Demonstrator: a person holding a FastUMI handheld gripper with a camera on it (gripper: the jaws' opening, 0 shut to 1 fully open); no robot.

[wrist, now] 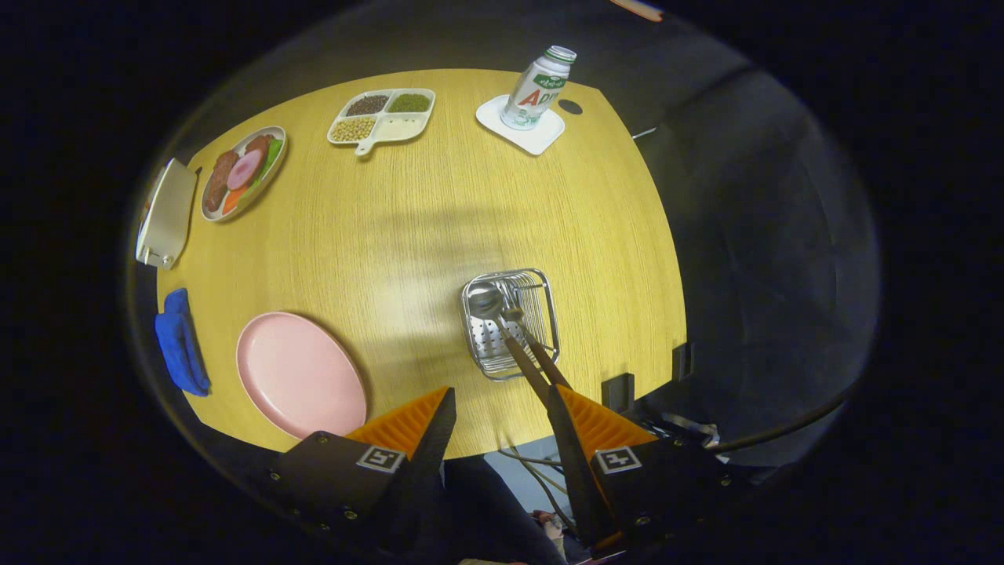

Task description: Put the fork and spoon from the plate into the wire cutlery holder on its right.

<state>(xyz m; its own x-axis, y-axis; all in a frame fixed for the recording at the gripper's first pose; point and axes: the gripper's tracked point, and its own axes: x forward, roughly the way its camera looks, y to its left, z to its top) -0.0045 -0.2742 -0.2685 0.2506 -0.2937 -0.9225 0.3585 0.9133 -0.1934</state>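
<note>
The wire cutlery holder (541,314) stands on the wooden table just beyond my right finger. A spoon (485,301) and a fork (514,313) lie inside it, heads at the far end. Their dark handles lean out over the holder's near rim and end close to my right fingertip (558,396); I cannot tell whether they touch it. The pink plate (300,373) sits bare to the left of the holder, ahead of my left finger. My gripper (500,392) hangs high above the table's near edge, open, with nothing between its fingers.
A blue cloth (180,341) lies left of the plate. Farther back are a silvery flat object (166,213), a plate of food (243,171), a divided dish of beans (382,115) and a bottle (540,86) on a white coaster (522,129). The table's right edge drops off beyond the holder.
</note>
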